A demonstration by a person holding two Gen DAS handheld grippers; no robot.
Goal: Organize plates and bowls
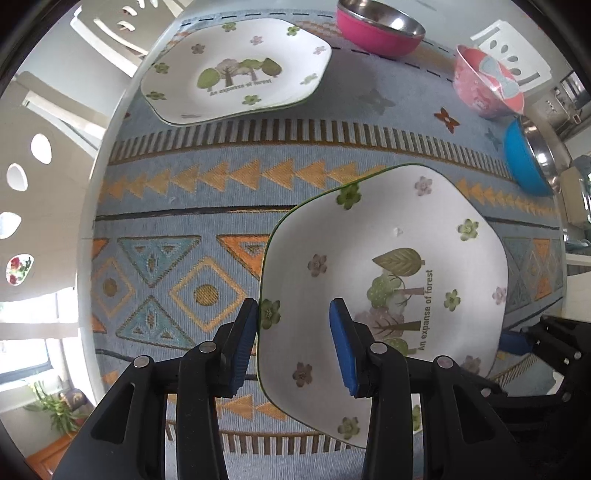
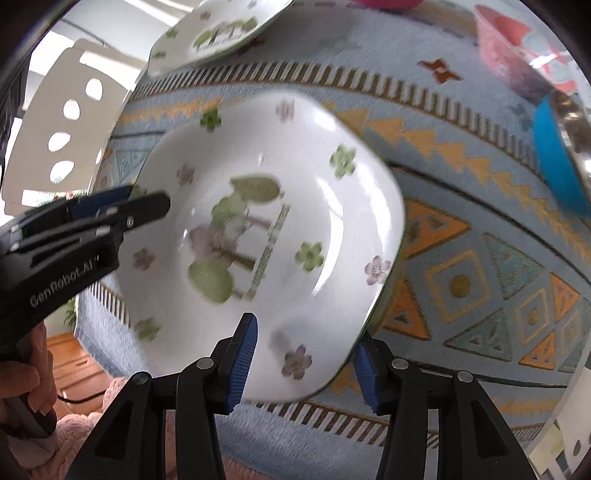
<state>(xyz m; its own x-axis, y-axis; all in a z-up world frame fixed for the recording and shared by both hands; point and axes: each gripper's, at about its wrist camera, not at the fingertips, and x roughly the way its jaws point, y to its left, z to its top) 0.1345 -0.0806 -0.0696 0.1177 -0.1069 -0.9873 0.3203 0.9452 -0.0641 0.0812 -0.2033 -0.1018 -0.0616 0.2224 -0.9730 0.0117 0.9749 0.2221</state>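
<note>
A white square plate with a forest print (image 1: 388,240) (image 2: 332,221) sits tilted over the patterned tablecloth and looks blurred in the right wrist view. My left gripper (image 1: 293,304) (image 2: 147,201) points down and is shut on the plate's left rim, one finger outside and one inside. My right gripper (image 2: 306,332) (image 1: 517,339) straddles the plate's near corner. Its jaws stand apart, not pressing, and the right finger is partly hidden behind the rim. A second matching plate (image 1: 236,70) (image 2: 218,37) lies flat at the far left.
A pink bowl with a steel inside (image 1: 376,33), a pink patterned bowl (image 1: 484,81) (image 2: 509,51) and a blue bowl (image 1: 524,162) (image 2: 557,162) stand along the far right. White chairs (image 1: 37,147) ring the table edge. A hand (image 2: 22,384) holds the left gripper.
</note>
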